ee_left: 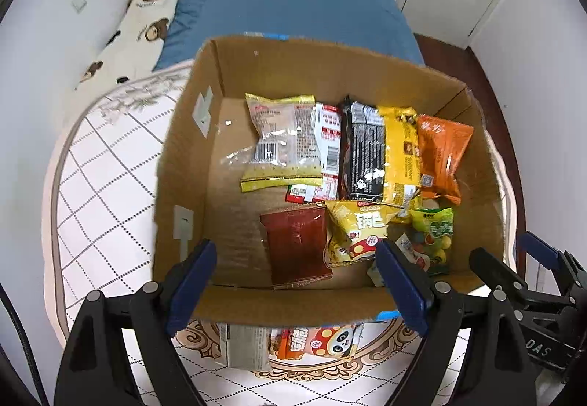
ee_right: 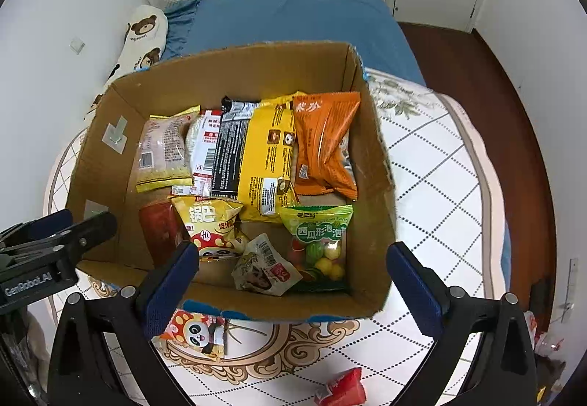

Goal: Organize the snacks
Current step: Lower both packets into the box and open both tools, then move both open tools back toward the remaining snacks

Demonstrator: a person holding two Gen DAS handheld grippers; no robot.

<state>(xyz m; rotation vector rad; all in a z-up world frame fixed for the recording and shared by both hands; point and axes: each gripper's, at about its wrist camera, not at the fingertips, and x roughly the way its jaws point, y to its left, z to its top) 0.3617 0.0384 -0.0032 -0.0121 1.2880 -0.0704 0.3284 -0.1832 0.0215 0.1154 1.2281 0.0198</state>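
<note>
One cardboard box (ee_right: 370, 134). Inside box: nine snack packets (ee_right: 268, 163), perhaps more buried. Outside box, near its front wall: panda packet (ee_right: 194, 332), grey packet (ee_left: 244, 345), red packet (ee_right: 343, 389).

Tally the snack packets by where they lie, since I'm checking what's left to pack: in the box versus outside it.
In the cardboard box: 9
Outside, on the quilt: 2, a panda packet and a red packet
Total: 11
</note>
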